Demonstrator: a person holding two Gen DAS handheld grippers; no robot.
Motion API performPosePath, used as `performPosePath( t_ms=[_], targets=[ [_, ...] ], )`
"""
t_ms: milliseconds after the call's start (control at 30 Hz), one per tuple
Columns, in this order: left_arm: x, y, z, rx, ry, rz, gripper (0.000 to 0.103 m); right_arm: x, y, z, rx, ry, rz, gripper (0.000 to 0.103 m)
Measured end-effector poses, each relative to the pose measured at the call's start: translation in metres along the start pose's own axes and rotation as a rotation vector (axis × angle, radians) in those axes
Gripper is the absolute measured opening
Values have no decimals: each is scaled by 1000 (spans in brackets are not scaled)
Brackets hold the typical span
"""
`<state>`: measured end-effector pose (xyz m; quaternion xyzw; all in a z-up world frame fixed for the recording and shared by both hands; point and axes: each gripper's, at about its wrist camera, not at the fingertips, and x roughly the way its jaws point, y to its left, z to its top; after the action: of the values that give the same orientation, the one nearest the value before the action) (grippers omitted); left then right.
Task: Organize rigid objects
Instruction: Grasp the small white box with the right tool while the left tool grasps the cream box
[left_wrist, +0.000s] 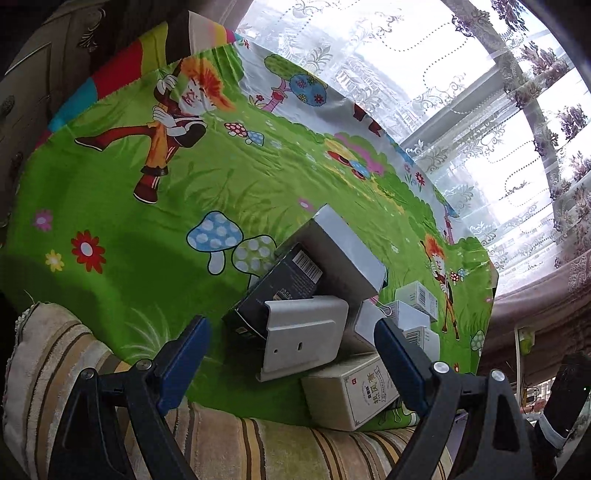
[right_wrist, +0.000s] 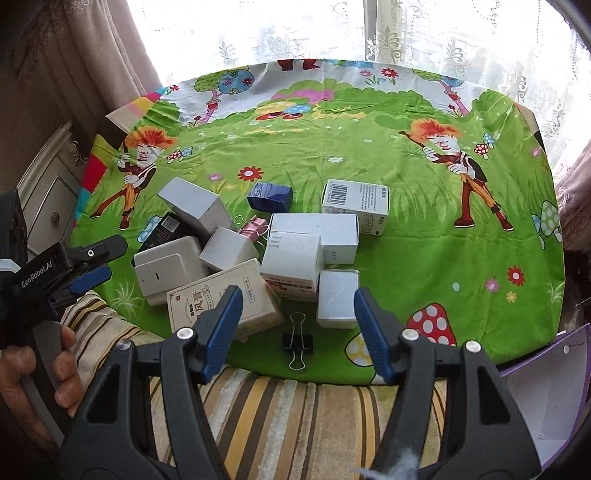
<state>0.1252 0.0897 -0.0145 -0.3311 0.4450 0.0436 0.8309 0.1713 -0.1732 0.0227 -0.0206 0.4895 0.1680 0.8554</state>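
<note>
A heap of boxes (right_wrist: 295, 254) sits on the worktop's cartoon cloth (right_wrist: 424, 240), toward its near-left part. A black clip (right_wrist: 297, 343) lies just in front. The right gripper (right_wrist: 295, 328) hovers level over the near edge, jaws wide apart, empty. The left gripper (left_wrist: 291, 354) angles in from the left, jaws likewise spread, holding nothing.

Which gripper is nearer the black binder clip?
Right. The black binder clip lies just ahead between the right gripper's open fingers; the left gripper sits far off, by the boxes.
</note>
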Motion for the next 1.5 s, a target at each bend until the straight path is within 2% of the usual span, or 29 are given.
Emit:
performPosePath(
  t_ms=[300,467,567,633,700,867,1033,1200,1300,1500],
  targets=[
    [4,15,3,-70,-1,0,91,36,13,17,-11,30,-57,66],
    [4,7,-2,-27,1,-24,91,50,12,19,-13,36,-70,66],
    [2,-5,-7,35,-4,-48,91,58,10,20,-9,44,-66,64],
    [1,-15,-11,93,4,-63,91,61,10,21,-13,47,-55,51],
    [2,-25,-15,153,15,-69,91,60,11,20,-24,41,-53,46],
    [6,-51,-30,328,50,-77,91,52,9,16,-27,5,-40,46],
    [7,-74,-46,489,72,-78,91,28,4,10,-15,-65,-17,45],
    [9,-91,-57,637,61,-22,91,3,-4,-2,10,-152,-8,45],
    [17,-101,-66,761,62,45,91,-8,-9,-11,27,-188,-14,45],
    [33,-102,-72,812,125,65,91,-34,-15,-27,29,-252,-19,45]
  ],
)
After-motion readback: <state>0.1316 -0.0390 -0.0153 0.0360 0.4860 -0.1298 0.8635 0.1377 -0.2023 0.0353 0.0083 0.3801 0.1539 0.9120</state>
